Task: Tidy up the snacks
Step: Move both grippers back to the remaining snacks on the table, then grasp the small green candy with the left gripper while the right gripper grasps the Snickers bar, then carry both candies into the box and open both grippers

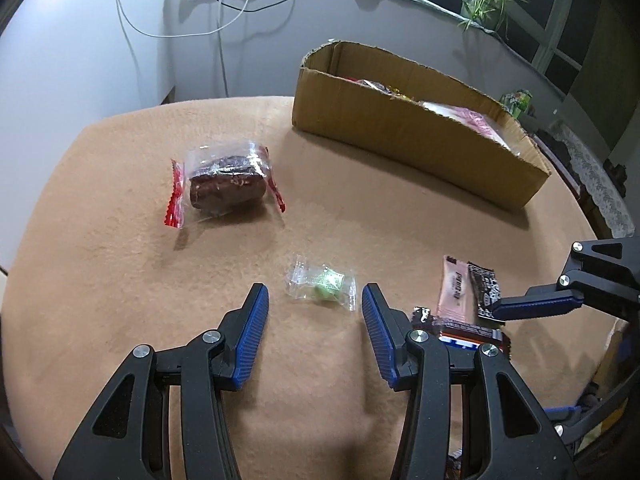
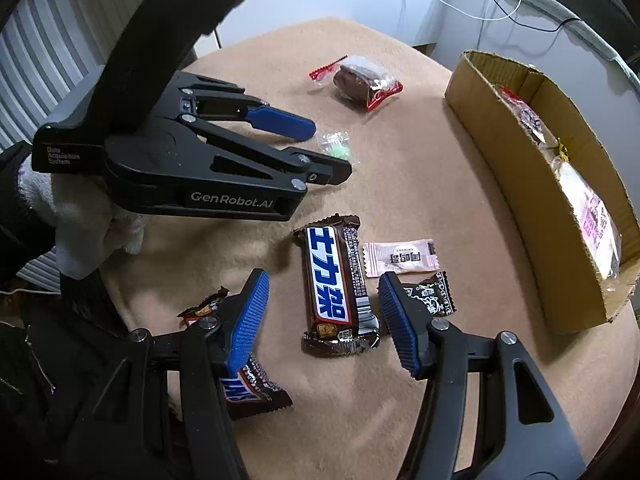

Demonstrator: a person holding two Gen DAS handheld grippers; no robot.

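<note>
Between the blue pads of our left gripper [image 1: 315,300] lies a small clear packet with a green candy [image 1: 325,285] inside, just ahead of the fingertips; the jaws stand partly apart and neither pad touches it. Farther ahead and to the left of these jaws sits a brown cake in a clear wrapper with red ends [image 1: 225,187], well apart from them. Beyond the right jaw, across the tan cloth [image 1: 120,280], stands the cardboard box [image 1: 400,136] with several packets already in it.

Our right gripper [image 2: 323,292] hangs with its jaws wide apart over a Snickers bar [image 2: 336,280] that lies lengthwise in the gap, clear of both pads. Behind and under the left jaw we see a second Snickers bar [image 2: 256,392], partly hidden. Just beyond the right jaw's tip lies a pink sachet [image 2: 400,258], and beside that pad a small black wrapped sweet [image 2: 434,296]. We hold nothing in either gripper; all these snacks rest on the cloth.
</note>
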